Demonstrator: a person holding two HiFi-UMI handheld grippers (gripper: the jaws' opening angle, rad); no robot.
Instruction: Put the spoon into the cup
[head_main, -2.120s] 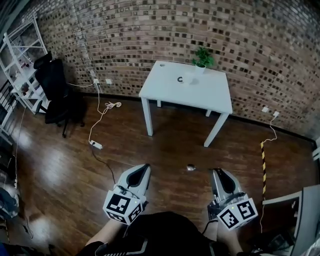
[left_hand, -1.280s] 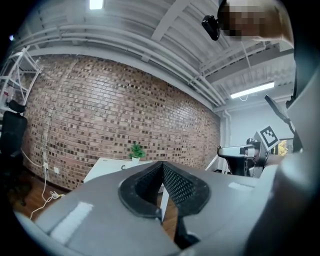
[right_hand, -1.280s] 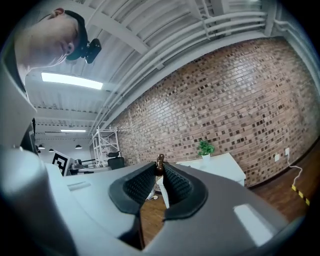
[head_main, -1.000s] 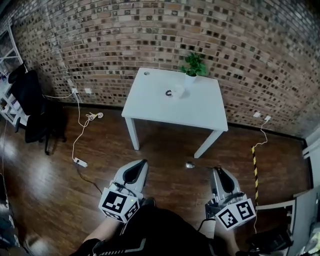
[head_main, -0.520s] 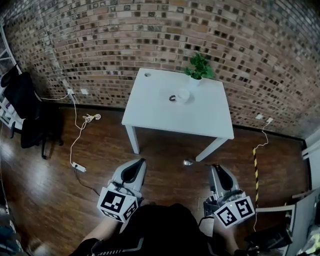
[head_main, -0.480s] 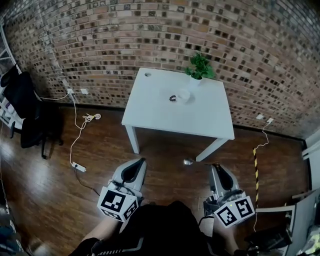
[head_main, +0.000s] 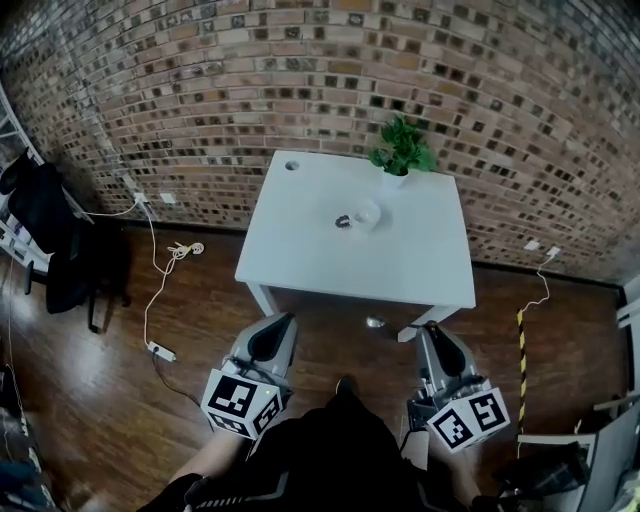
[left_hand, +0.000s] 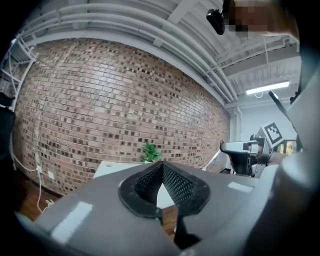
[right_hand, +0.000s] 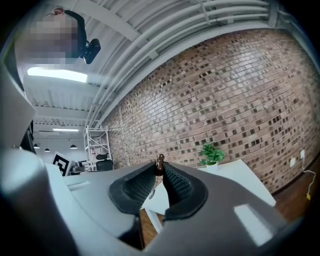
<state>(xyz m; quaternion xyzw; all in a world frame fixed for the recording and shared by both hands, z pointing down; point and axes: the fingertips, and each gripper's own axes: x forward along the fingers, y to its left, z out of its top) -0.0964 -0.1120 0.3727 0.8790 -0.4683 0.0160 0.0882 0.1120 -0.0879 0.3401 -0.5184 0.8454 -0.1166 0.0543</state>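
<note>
A small white cup (head_main: 368, 212) stands on the white table (head_main: 300, 250), with a small dark object (head_main: 343, 221) just left of it. My right gripper (head_main: 432, 330) is shut on the spoon's brown handle tip (right_hand: 160, 160). The spoon (head_main: 377, 322) sticks out to the left, its metal bowl hanging by the table's near edge. In the right gripper view the spoon's shaft (right_hand: 152, 188) dangles between the pads. My left gripper (head_main: 283, 320) hovers at the table's near left corner, its pads (left_hand: 172, 180) meeting at the tips with nothing between them. Both grippers are well short of the cup.
A potted green plant (head_main: 400, 150) stands at the table's back edge, just behind the cup. A brick wall rises behind the table. A black chair (head_main: 50, 240) and white cables (head_main: 160, 290) lie on the wooden floor at left. A yellow-black strip (head_main: 521, 350) is at right.
The table has come closer and lower in the head view. Both grippers have advanced together to its near edge. The spoon stays held in the right gripper.
</note>
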